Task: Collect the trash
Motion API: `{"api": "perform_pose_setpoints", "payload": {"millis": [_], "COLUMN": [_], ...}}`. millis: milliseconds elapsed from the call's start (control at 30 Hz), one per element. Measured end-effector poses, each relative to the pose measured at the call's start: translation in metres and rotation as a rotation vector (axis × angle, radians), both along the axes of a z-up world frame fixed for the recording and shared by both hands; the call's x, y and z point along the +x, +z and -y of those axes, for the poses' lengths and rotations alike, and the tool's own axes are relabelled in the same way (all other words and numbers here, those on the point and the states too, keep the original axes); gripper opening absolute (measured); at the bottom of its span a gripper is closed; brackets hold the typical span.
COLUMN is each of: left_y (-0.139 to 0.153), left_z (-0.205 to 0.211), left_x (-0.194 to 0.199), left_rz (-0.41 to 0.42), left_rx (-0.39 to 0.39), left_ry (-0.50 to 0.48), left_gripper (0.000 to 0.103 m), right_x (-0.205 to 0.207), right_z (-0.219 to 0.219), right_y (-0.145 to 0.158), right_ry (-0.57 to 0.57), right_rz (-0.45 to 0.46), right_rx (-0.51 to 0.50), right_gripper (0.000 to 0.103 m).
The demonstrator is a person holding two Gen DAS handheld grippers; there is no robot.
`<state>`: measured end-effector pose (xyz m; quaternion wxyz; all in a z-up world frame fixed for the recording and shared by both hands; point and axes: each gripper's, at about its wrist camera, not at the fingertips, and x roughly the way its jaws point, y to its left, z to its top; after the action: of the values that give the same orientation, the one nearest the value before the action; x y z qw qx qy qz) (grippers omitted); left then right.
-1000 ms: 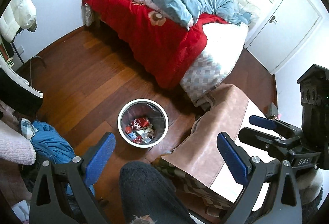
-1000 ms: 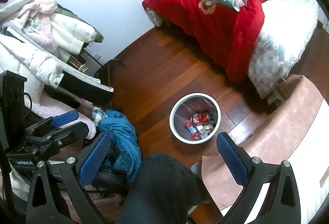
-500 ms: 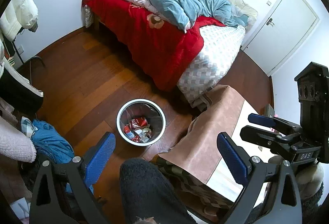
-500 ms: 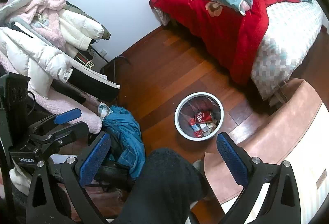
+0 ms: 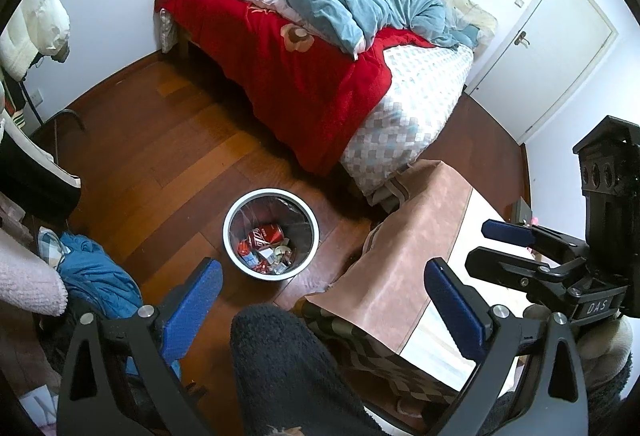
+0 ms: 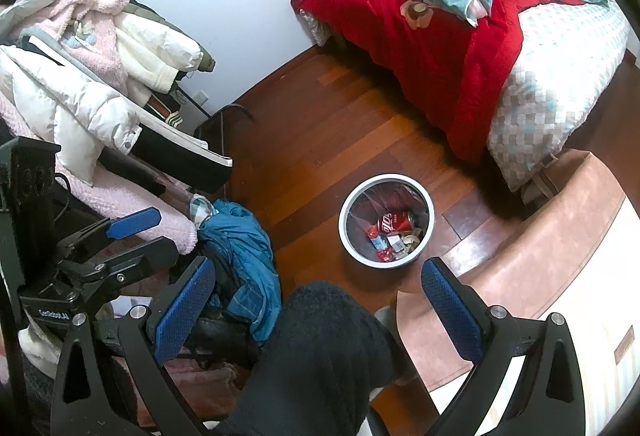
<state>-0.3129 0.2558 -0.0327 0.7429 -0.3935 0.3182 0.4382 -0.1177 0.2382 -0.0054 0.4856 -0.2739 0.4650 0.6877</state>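
Note:
A white round trash bin (image 5: 230, 232) stands on the wooden floor, holding a red soda can (image 5: 266, 236) and several small wrappers. The same bin (image 6: 345, 232) and can (image 6: 394, 223) show in the right wrist view. My left gripper (image 5: 320, 276) hangs high above the floor, open and empty, with the bin below its left finger. My right gripper (image 6: 318, 272) is also open and empty, the bin just above its right finger. Each gripper shows in the other's view: the right gripper (image 5: 486, 246) at the right edge, the left gripper (image 6: 158, 234) at the left edge.
A person's dark fleece-clad leg (image 5: 288, 364) fills the bottom middle. A table under a tan cloth (image 5: 404, 260) stands right of the bin. Beyond are a bed with a red blanket (image 5: 304, 76) and a white door (image 5: 560, 48). Piled coats (image 6: 80, 76) and a blue garment (image 6: 244, 256) lie at the left.
Both views have drifted slightly: the bin sits a little further left in the left view and further right in the right view. Both grippers stay open and empty.

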Motion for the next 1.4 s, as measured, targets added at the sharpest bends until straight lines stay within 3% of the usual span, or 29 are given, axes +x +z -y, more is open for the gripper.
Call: {"api": "perform_pose_setpoints", "payload": {"millis": [1400], "left_y": [0.001], "left_z": [0.004], "left_x": [0.003], "left_rz": [0.011], "left_rx": [-0.001], "left_ry": [-0.014], "left_gripper": [0.103], "right_x": [0.01], "right_z": [0.015], "right_y": [0.004], "right_ry": [0.002], "right_rz": [-0.001], "right_rx": [0.001], "right_gripper": [0.103]}}
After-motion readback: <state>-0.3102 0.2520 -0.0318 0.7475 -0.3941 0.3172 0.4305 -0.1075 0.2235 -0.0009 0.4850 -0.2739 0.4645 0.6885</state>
